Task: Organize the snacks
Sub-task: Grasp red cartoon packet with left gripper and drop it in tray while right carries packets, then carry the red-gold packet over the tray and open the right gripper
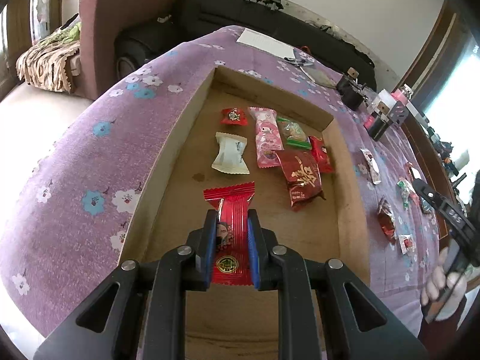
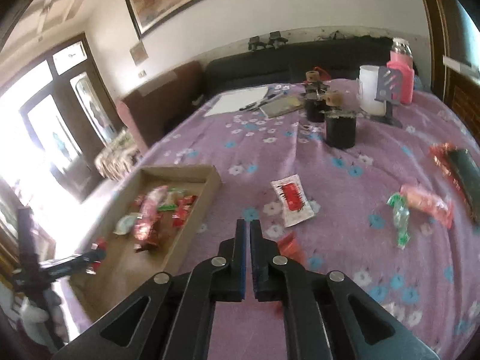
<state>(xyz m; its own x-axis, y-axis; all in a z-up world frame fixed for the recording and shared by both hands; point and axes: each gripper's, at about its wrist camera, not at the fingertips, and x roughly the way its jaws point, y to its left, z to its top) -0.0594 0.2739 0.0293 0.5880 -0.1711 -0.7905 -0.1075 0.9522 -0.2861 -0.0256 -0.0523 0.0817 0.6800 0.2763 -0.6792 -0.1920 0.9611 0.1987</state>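
My left gripper [image 1: 231, 213] is shut on a red striped snack packet [image 1: 231, 198], held over the near part of the shallow cardboard box [image 1: 192, 111]. Inside the box lie a white packet [image 1: 230, 157], a pink packet [image 1: 267, 138], a small red candy [image 1: 234, 116], a green packet [image 1: 292, 132] and a dark red packet [image 1: 303, 177]. My right gripper [image 2: 247, 223] hovers over the purple cloth right of the box [image 2: 186, 169], its jaws nearly together with nothing between them. Loose snacks lie ahead of it: a white-red sachet [image 2: 292, 199], a green candy [image 2: 399, 219], a pink-orange packet [image 2: 429, 204] and a small red packet [image 2: 289, 244].
Black containers [image 2: 340, 130], a white cup [image 2: 370, 90], a pink bottle [image 2: 400, 72], papers [image 2: 240, 100] and pens stand at the far side of the flowered purple cloth [image 2: 330, 156]. A dark sofa [image 1: 270, 18] and a brown armchair [image 1: 120, 15] lie beyond. A hand [image 1: 444, 282] holds the right gripper.
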